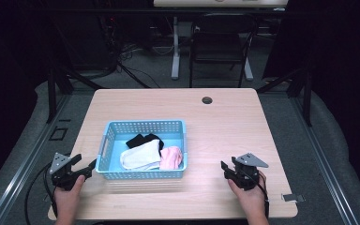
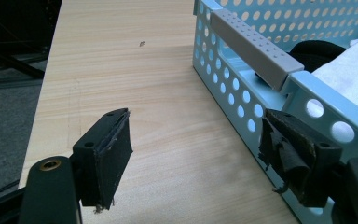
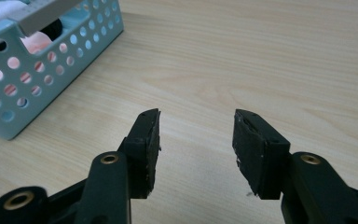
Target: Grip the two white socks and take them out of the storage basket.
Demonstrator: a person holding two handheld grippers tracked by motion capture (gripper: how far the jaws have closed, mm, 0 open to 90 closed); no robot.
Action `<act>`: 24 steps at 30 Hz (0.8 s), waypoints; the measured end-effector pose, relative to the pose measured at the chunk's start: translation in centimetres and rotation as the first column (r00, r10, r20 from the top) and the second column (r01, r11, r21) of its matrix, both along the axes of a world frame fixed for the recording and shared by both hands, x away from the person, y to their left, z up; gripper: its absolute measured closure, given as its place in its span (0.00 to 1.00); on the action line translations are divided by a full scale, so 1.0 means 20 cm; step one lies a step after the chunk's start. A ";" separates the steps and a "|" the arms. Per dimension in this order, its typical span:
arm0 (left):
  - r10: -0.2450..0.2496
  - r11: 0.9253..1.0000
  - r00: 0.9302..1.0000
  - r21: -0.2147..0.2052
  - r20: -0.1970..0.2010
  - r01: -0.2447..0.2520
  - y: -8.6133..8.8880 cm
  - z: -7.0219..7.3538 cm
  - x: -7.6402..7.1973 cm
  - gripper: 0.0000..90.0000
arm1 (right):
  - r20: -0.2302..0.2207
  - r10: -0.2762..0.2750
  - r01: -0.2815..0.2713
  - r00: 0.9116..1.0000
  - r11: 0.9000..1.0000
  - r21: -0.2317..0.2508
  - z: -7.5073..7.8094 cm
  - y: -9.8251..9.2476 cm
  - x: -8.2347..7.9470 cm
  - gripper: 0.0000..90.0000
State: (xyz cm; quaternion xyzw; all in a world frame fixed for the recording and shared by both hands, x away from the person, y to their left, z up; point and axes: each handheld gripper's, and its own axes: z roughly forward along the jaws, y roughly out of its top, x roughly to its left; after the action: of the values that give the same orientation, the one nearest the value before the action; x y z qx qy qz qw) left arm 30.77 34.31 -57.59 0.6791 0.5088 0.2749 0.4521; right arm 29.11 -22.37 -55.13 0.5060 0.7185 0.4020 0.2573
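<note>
the light blue perforated basket (image 1: 143, 127) sits on the wooden table (image 1: 225, 122), holding a white cloth (image 1: 142, 157), a pink cloth (image 1: 172, 156) and a black cloth (image 1: 143, 139). the left gripper (image 1: 88, 168) hovers just beside the basket's near left corner, jaws wide and empty. the right gripper (image 1: 225, 169) rests well apart to the right over bare wood, jaws also spread wide with nothing between them.

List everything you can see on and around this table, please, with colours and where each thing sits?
Basket: one, light blue, perforated, near-left of table.
Black cloth: one, inside basket, far side.
White cloth: one, basket middle.
Pink cloth: one, basket right.
Table: one, pale wood, round hole at far edge.
Chair: one, dark, beyond table.
Left gripper: one, black, open, beside basket's left wall.
Right gripper: one, black, open, over bare table right of basket.
</note>
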 end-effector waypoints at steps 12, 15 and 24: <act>0.004 1.000 1.000 -0.006 0.005 -0.004 0.00 0.00 0.00 0.28 | -0.019 0.015 -0.015 1.000 1.000 -0.019 -0.01 0.02 0.00 0.61; 0.002 1.000 1.000 -0.007 0.006 -0.002 0.00 0.00 0.00 0.27 | -0.033 0.017 -0.017 0.999 1.000 -0.015 -0.01 0.02 0.00 0.62; 0.003 1.000 1.000 -0.014 0.009 -0.003 0.01 0.01 -0.01 0.28 | -0.056 0.018 -0.019 0.998 1.000 -0.004 0.02 0.04 0.02 0.58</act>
State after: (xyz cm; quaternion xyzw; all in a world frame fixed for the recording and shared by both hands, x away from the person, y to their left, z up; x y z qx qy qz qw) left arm 30.64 34.53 -57.48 0.6740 0.5096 0.2749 0.4587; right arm 29.43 -21.59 -54.66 0.5097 0.7310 0.3882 0.2346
